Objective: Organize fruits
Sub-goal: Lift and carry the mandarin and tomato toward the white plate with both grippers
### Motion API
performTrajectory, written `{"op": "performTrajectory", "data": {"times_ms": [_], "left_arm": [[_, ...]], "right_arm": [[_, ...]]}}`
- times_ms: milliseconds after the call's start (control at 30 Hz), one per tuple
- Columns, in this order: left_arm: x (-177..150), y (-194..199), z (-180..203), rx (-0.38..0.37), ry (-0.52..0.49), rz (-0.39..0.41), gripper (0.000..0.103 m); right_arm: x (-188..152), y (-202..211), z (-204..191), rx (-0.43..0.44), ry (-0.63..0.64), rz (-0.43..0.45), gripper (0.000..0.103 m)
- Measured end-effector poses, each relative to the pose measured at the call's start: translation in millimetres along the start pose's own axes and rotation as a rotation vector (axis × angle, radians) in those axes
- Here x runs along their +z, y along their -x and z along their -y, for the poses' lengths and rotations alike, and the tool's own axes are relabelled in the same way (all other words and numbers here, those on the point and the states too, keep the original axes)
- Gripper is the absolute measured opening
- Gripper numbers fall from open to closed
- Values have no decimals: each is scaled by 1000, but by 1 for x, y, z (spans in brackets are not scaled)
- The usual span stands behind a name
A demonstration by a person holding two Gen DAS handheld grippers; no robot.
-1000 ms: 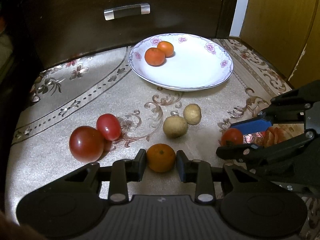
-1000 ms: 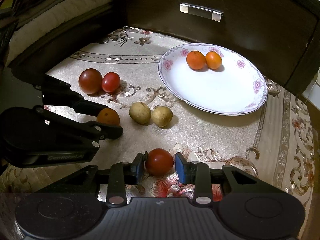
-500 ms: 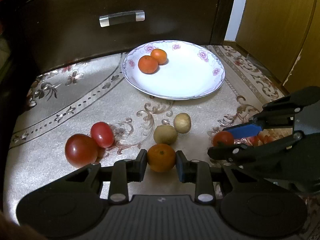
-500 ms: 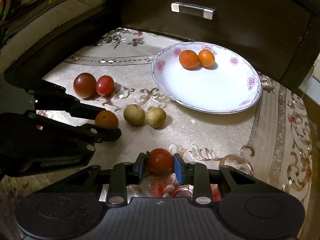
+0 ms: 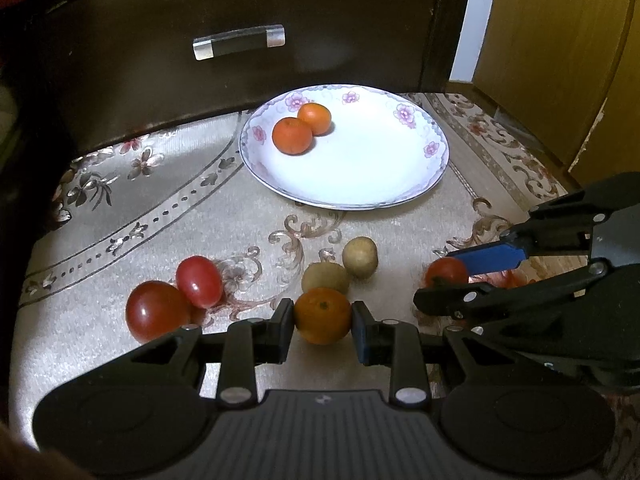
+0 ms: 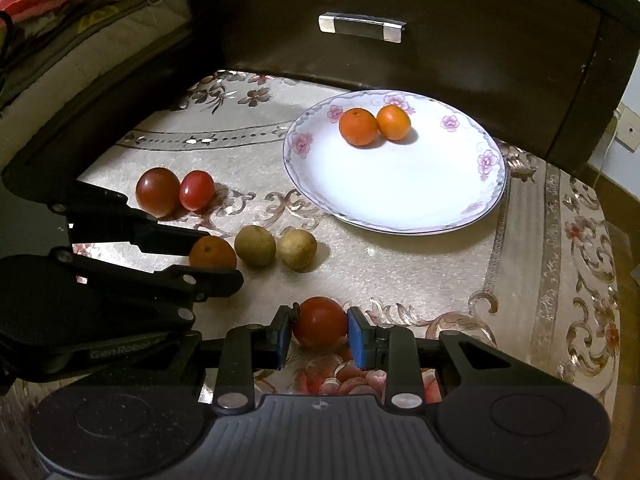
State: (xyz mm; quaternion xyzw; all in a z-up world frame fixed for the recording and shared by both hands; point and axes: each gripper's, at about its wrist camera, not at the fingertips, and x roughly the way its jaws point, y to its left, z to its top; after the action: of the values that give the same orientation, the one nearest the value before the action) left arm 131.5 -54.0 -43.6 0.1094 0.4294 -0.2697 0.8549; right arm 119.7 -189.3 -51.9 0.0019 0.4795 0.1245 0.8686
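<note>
left gripper [image 5: 322,322] clamped on a small orange [image 5: 322,315], both pads pressed to its sides, fruit low over the patterned cloth [image 5: 120,216] and just in front of two tan round fruits [image 5: 340,268]. from that angle, hard to say whether the orange touched the cloth or hung just above it. right gripper [image 6: 319,330] clenched on a red tomato [image 6: 320,322], blue pad against its right side, dark pad against its left, near the cloth's red flower print. seen from the left wrist, same tomato [image 5: 446,272] pinched between the right tool's fingers, off to the right of the orange. two more tomatoes [image 5: 176,300] left on the cloth, touching each other, the larger and darker one nearer the camera. white flowered plate [image 5: 400,184] farther back, well apart from both grippers, with two oranges [image 5: 302,128] side by side and touching near its far left rim. behind the plate, a dark drawer front [image 5: 280,8] with a clear bar handle [image 5: 239,42]. yellow wooden panel [image 5: 560,40] at the far right. bedding [image 6: 80,20] at the upper left in the right wrist view.
</note>
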Motion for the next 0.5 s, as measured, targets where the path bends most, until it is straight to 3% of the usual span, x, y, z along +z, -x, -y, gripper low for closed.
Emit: {"op": "performTrajectory", "data": {"times_ms": [500], "left_arm": [[11, 2, 4, 23, -13, 27, 35]], "right_arm": [[4, 7, 2, -23, -18, 30, 26]]}}
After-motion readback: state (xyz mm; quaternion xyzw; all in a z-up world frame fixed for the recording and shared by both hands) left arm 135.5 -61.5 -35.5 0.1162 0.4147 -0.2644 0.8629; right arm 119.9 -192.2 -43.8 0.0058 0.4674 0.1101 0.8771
